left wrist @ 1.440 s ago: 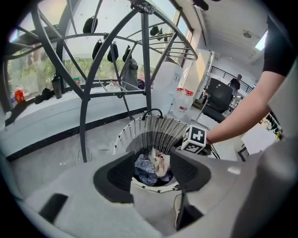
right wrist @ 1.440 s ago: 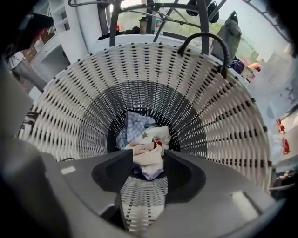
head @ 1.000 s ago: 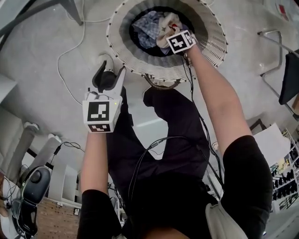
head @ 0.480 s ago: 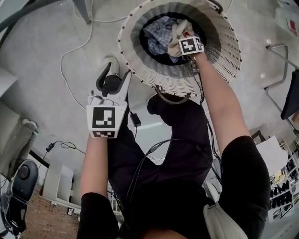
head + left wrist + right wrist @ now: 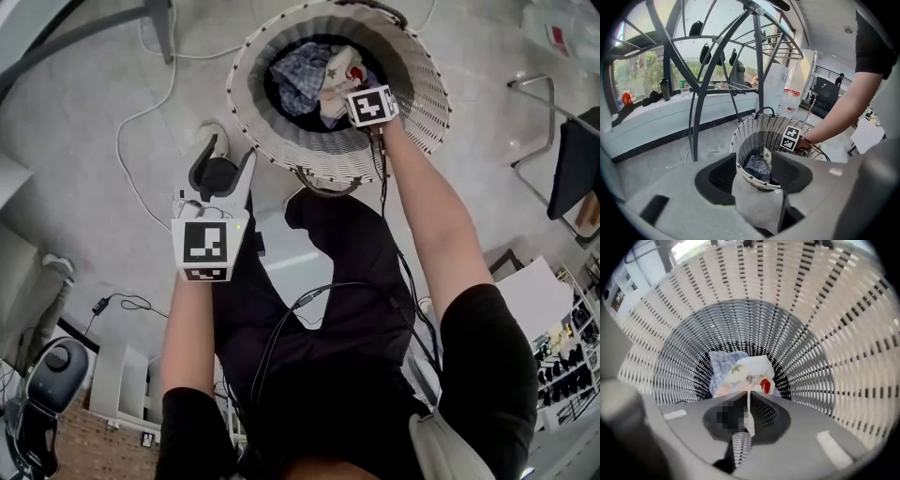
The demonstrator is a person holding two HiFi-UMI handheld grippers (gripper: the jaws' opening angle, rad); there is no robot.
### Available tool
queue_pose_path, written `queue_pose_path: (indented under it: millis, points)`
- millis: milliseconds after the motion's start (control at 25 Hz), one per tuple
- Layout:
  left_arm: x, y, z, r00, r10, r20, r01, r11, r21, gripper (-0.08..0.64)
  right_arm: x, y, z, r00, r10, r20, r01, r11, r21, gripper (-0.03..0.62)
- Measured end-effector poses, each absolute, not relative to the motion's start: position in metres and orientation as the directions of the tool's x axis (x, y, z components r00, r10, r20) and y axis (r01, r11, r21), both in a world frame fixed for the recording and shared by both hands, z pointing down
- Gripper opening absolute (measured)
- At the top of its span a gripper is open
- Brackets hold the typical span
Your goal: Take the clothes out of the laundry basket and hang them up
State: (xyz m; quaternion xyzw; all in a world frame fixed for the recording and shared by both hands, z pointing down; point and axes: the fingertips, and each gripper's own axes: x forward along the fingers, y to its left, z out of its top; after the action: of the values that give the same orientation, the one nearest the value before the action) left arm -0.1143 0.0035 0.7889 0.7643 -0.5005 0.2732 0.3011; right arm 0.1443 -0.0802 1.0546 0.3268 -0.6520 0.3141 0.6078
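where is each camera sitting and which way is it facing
Head view: on the person's head, facing steeply down at the basket; both arms, legs show.
Left gripper view: on the left gripper, facing obliquely down at basket and drying rack; open jaws, right forearm show.
Right gripper view: on the right gripper, facing down into the basket; jaws, just closed, pinch a white garment.
Shared: all show the basket's clothes.

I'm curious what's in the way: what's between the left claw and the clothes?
In the left gripper view, the near rim of the white woven laundry basket stands between the left claw and the crumpled blue and white clothes.
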Motion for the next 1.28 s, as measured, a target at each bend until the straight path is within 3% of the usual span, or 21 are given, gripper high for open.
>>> queue_pose_path:
  millis: [600, 1280]
  points:
    - [-0.106, -0.011, 0.663, 0.44, -0.607, 0.662, -0.873, -0.461, 0.158, 0.236, 0.122, -0.084, 0.827, -0.233, -0.291, 0.928, -0.888, 0.452, -0.082, 0.028]
    - [-0.093, -0.022, 0.475, 0.523, -0.628, 0.577, -0.818, -0.558, 0.135, 0.236, 0.129, -0.089, 0.473, -0.362, -0.595, 0.718, -0.906, 0.405, -0.122, 0.028]
